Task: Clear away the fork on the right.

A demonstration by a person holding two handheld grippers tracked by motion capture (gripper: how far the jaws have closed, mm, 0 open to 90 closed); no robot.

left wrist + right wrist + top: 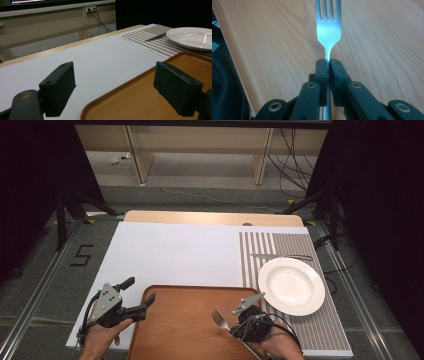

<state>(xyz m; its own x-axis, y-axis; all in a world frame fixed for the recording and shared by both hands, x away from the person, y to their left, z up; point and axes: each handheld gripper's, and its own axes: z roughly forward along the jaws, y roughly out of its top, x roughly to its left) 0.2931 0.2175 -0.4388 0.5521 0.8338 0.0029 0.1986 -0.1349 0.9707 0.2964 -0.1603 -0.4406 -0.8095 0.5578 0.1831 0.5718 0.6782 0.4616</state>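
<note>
- Fork (328,27) clamped at neck by right gripper (328,62) fingers, tines over wooden tray (185,325) at counter's near edge.
- Left gripper (112,87) fingers spread, straddling tray's left rim.
- Plate (291,286), knife (280,256) on striped mat (300,270), right side.

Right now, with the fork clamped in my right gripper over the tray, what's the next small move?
Probably carry the fork right, toward the striped placemat beside the white plate. The right gripper already holds it, a knife lies beyond the plate, and the plate's near-left side is bare.
</note>
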